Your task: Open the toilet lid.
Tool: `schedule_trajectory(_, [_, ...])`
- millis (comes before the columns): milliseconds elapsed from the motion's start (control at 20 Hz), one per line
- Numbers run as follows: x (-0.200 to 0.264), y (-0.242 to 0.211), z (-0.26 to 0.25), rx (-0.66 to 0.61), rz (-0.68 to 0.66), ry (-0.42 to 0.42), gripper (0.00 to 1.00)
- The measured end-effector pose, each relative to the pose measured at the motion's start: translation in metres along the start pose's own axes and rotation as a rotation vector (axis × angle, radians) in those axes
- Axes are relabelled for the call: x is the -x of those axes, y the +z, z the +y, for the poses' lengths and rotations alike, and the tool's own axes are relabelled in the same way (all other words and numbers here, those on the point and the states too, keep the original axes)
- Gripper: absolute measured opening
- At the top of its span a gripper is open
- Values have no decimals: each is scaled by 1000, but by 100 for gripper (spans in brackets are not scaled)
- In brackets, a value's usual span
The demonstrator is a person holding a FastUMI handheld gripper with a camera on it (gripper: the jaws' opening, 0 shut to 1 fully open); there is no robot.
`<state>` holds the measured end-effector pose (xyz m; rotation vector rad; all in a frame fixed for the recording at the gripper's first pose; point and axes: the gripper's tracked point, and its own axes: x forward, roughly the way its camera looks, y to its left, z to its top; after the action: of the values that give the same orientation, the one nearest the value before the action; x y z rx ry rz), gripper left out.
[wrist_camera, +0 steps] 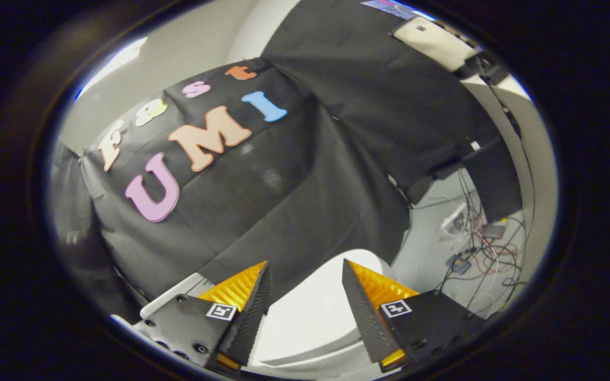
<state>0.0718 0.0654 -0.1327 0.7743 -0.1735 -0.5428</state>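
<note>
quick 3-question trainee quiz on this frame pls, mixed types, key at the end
1. True or false: the gripper has both fingers pressed on the toilet lid.
2. What lies on the floor beyond the toilet, on the side of the gripper's right finger? A) a towel B) loose cables C) a bucket
3. Fill in: behind the toilet hangs a black ____.

Key: 1 false, the fingers stand apart with the lid seen in the gap between them; 2 B; 3 cloth.

No word, brand or number can be read here. Each finger of the gripper (305, 262) bears a square black-and-white marker (221, 311) (coded pattern, not lettering). The fingers stand apart above the toilet lid (310, 317).
</note>
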Motion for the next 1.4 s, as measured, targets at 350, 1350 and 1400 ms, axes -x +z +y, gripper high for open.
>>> schedule_trajectory(350, [5,-53,-60,-220,71,-147,83])
schedule_trajectory(1350, [3,-122,-97,-373,201,-217,55])
schedule_trajectory(1400, [6,-121,-98,-364,196,-224,55])
